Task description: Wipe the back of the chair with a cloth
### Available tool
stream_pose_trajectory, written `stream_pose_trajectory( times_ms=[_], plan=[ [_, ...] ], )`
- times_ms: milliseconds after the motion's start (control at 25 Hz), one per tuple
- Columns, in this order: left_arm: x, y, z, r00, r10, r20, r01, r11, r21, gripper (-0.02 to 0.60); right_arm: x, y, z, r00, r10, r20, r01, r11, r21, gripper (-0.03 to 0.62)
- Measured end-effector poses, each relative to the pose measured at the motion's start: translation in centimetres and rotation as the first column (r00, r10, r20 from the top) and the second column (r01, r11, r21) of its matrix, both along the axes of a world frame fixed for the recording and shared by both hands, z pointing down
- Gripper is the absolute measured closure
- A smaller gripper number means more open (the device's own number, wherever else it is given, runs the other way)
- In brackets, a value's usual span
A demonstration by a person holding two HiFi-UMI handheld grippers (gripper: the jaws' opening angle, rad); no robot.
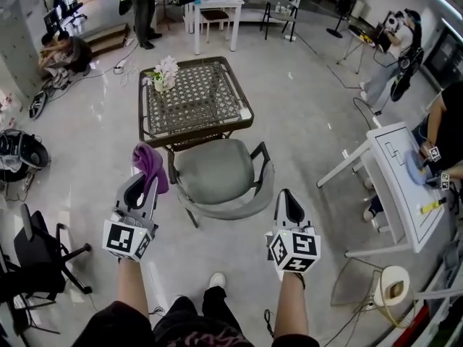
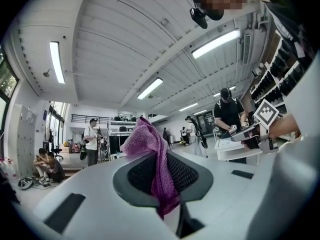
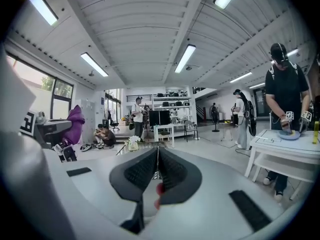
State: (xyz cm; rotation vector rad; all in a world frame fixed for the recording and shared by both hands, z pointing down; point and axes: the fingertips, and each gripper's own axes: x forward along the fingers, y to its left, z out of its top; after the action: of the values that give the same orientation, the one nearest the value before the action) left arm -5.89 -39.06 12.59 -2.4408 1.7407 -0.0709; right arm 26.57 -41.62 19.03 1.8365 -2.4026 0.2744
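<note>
Looking down in the head view, the left gripper (image 1: pixel 143 190) is holding the purple cloth (image 1: pixel 149 163) just beside the chair (image 1: pixel 217 173). In the left gripper view, its jaws are pinching a bunched fold. The cloth is drooping, so it is likely soft and light. In the right gripper view, the right gripper (image 3: pixel 157 156) is pressing its jaws together, empty.
</note>
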Motion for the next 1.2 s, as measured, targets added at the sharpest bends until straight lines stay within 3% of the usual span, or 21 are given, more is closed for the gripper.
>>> stream_pose_trajectory(
  times_ms=[360,680,1200],
  plan=[
    [-4.1,2.5,-8.2,0.999,-0.019,-0.037,0.022,0.996,0.082,0.511,-3.0,1.7,-7.4,1.0,-0.009,0.005,0.009,0.999,0.05,0.566],
    [-6.3,5.4,-11.1,0.999,0.038,-0.023,-0.035,0.991,0.127,0.511,-6.3,4.3,-11.6,1.0,0.014,0.002,-0.014,0.995,0.104,0.568],
    [-9.3,7.6,-13.4,0.999,0.021,-0.029,-0.017,0.988,0.156,0.511,-8.4,6.7,-14.8,0.999,0.019,-0.034,-0.014,0.988,0.152,0.568]
  ],
)
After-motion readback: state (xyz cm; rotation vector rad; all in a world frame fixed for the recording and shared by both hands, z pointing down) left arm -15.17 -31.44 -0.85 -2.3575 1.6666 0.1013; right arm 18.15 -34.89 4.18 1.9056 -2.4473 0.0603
